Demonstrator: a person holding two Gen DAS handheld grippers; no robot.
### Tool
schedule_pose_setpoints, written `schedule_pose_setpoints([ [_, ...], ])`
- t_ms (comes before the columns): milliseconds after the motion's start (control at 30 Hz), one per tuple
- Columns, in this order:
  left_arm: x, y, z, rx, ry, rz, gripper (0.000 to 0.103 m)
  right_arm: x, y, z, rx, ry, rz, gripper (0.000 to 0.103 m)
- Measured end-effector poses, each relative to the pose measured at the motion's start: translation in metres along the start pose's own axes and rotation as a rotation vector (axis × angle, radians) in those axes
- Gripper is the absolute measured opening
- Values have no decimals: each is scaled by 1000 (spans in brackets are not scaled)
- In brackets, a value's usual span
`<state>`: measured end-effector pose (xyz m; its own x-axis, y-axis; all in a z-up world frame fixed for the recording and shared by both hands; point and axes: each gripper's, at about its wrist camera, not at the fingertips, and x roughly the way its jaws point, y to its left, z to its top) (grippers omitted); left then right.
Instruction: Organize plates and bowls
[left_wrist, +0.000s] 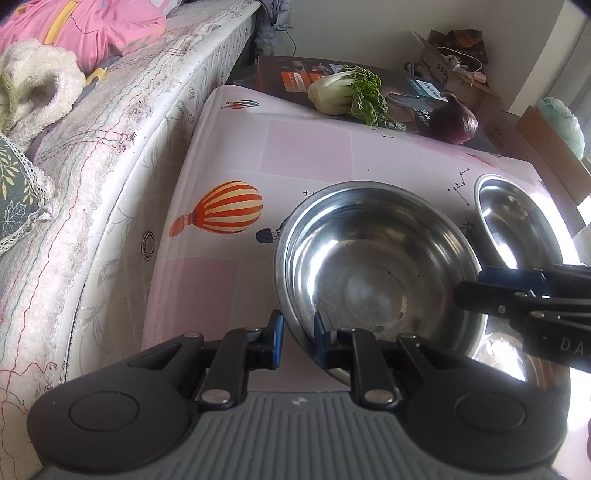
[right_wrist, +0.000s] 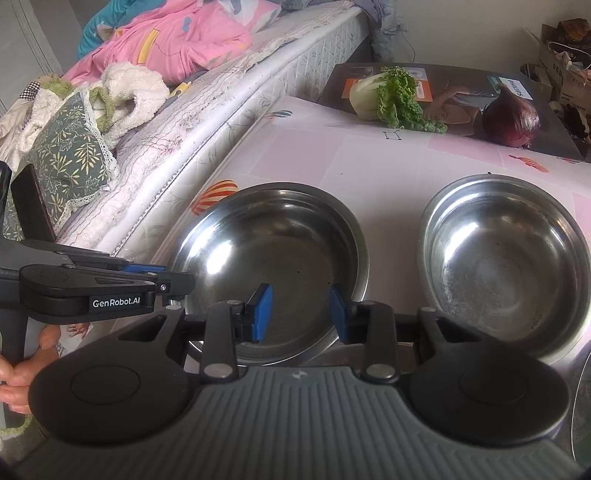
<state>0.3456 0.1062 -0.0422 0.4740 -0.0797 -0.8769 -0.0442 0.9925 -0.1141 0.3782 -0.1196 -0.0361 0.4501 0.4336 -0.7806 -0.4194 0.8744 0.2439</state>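
The left gripper is clamping the near-left rim of the big steel bowl sitting toward the table's near edge; the right gripper is pinching its right rim, beside a second bowl.
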Motion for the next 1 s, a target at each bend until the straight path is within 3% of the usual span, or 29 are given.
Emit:
schedule_pose_setpoints([
  [67,-4,4,1,-10,-18,-2,22,-4,-6,2,20,-12,-9,34],
  [200,-10,10,6,-27,-44,-6,42,-9,-20,6,59,-31,-36,35],
  [567,5,9,20,-46,-33,-5,44,1,-27,16,115,-31,-62,37],
  [733,15,6,20,-51,-9,-5,40,12,-29,14,126,-1,-75,38],
  [1000,28,8,20,-58,22,5,17,23,-36,14,157,24,-53,36],
])
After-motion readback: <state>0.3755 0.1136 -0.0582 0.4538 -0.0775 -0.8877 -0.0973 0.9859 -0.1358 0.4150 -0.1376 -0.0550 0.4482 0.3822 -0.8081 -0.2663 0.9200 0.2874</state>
